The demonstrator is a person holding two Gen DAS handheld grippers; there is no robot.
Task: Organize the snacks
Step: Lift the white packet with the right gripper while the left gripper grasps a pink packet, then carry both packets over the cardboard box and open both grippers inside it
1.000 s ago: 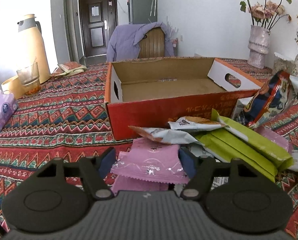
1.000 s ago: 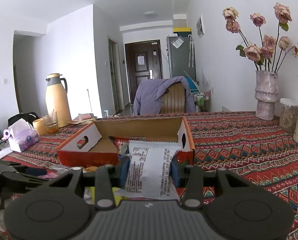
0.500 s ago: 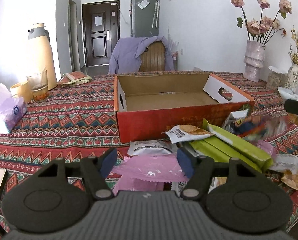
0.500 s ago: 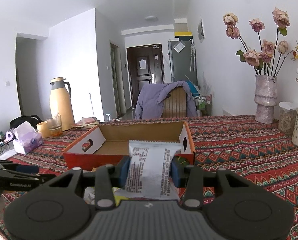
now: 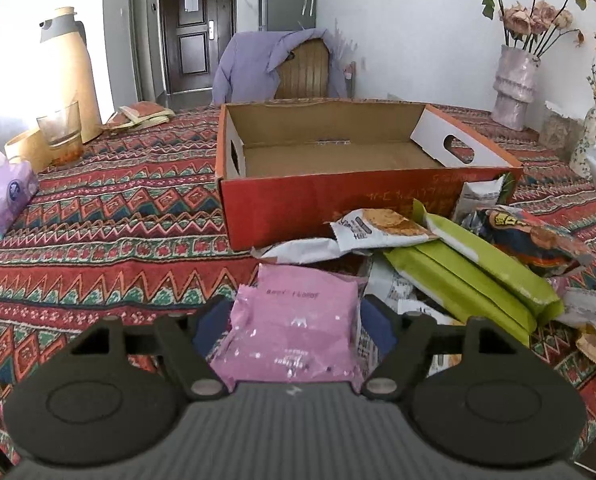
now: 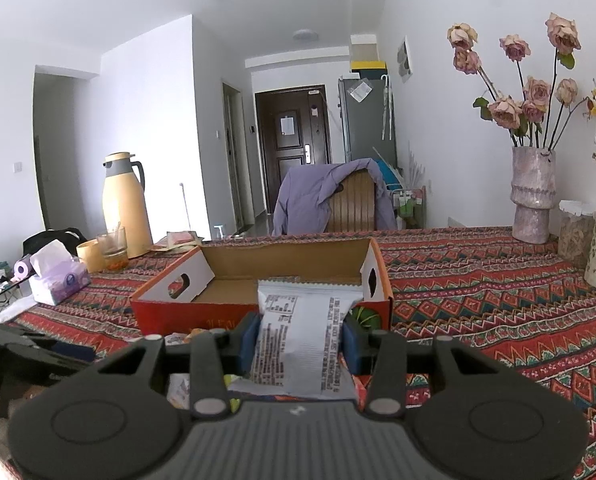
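Holding, right gripper: jaws clamped on white packet, lower centre.
Left gripper: jaws just widened; pink packet between, grip unclear.

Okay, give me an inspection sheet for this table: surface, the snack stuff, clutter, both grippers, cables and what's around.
Surface: patterned red tablecloth covers the table.
Job's things: open cardboard box, nothing seen inside it; loose snack packets in front of it, including green packets and a cookie packet.
Clutter: thermos, glass, tissue pack, two vases with flowers, one grey.
Grippers: left gripper has a pink packet between its fingers, jaws have just been opening, pads apart from it. Right gripper is clamped on a white packet.
Cables: nothing seen.
Surroundings: chair draped with a purple garment, dark door, white walls.
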